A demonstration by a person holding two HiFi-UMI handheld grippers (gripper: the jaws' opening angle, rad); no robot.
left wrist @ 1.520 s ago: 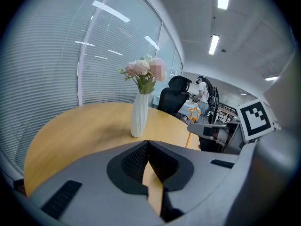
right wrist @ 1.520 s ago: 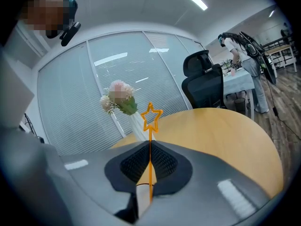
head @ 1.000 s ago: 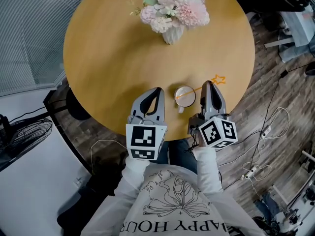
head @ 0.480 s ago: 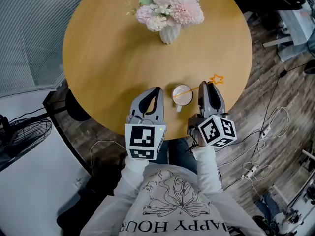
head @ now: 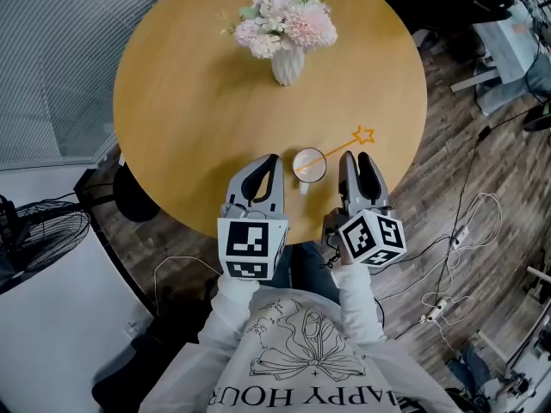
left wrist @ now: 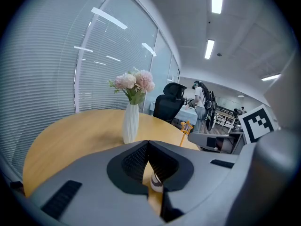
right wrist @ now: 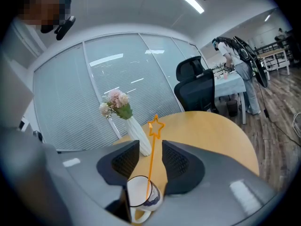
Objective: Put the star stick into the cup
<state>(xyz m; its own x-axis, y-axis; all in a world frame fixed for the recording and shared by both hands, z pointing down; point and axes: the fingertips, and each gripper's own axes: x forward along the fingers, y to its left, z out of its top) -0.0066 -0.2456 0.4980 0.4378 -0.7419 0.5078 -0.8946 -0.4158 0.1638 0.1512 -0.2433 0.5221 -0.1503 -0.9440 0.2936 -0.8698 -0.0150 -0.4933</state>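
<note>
A white cup (head: 309, 165) stands near the front edge of the round wooden table (head: 189, 101). The orange star stick (head: 344, 149) rests in it, leaning right with its star (head: 364, 135) over the table. My right gripper (head: 356, 157) is just right of the cup and its jaws are opening. In the right gripper view the stick (right wrist: 151, 161) rises from the cup (right wrist: 140, 197) between the jaws of the right gripper (right wrist: 150, 147), free of both pads. My left gripper (head: 269, 163) sits left of the cup, and this left gripper (left wrist: 148, 144) is shut and holds nothing.
A white vase of pink flowers (head: 287, 58) stands at the table's far side. Cables (head: 465, 231) trail on the wooden floor to the right, and a fan (head: 39, 235) lies at the left. A black office chair (right wrist: 195, 86) stands beyond the table.
My right gripper's jaws have opened off the star stick, which now leans in the cup on its own. The right gripper has drawn back slightly towards me. The left gripper stays put.
</note>
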